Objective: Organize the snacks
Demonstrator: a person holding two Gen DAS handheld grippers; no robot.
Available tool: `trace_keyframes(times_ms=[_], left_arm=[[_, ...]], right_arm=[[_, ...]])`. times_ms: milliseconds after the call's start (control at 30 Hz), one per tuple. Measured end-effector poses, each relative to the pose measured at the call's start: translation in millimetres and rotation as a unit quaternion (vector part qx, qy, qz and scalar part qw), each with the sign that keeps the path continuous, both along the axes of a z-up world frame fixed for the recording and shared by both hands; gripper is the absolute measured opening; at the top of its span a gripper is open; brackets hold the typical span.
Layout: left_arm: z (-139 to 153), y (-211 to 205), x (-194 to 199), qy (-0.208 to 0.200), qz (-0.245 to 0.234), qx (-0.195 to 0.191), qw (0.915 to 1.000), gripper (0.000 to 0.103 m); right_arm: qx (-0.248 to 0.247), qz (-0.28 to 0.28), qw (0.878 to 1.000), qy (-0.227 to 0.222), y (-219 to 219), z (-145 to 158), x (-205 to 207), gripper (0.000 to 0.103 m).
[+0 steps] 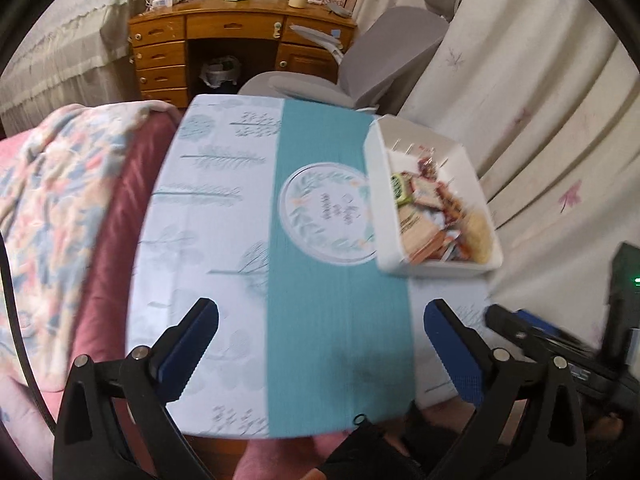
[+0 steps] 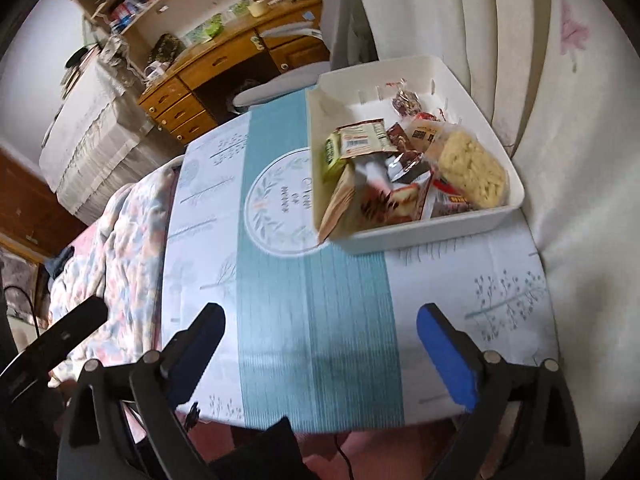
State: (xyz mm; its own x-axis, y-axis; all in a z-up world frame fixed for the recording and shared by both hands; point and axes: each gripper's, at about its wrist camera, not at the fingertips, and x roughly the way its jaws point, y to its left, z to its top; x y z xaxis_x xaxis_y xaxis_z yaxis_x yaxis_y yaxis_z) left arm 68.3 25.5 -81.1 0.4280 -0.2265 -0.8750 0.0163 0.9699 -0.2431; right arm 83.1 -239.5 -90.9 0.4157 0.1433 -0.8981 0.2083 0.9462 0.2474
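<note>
Both hand-held grippers, left (image 1: 320, 344) and right (image 2: 320, 344), hang with jaws apart, holding nothing. The snacks (image 2: 404, 164) sit heaped in the bin (image 2: 420, 232) at two o'clock on the bench (image 2: 312, 300). Probably best: approach from above and pinch one packet by its edge.

I see a white bin (image 2: 420, 232) with mixed packets: green (image 2: 333, 154), brown-red (image 2: 384, 200), pale yellow noodle block (image 2: 474, 170). Tablecloth (image 2: 192, 264) is pale blue with leaf prints, teal centre stripe, round wreath motif. Gripper pads (image 2: 448, 356) blue on black. Blanket (image 1: 44, 208) is pink-blue floral.
</note>
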Motion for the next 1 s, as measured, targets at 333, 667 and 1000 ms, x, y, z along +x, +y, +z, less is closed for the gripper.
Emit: trace_keyframes(times_ms=[333,667,1000], left_arm=[[20,-16,-40,-0.015,-0.015,0.038,0.9991,0.102],[40,-40,-66,-0.056,0.001,0.075,0.9956,0.102],[49,-52,-73,-0.074,0.027,0.105,0.9913,0.102]], right_arm=[[-0.032,0.033,0.998,-0.044,33,49,-57,0.100],[-0.042,0.062,0.996,-0.053,34,63,-82,0.100],[-0.070,0.058,0.992,-0.087,32,70,-87,0.103]])
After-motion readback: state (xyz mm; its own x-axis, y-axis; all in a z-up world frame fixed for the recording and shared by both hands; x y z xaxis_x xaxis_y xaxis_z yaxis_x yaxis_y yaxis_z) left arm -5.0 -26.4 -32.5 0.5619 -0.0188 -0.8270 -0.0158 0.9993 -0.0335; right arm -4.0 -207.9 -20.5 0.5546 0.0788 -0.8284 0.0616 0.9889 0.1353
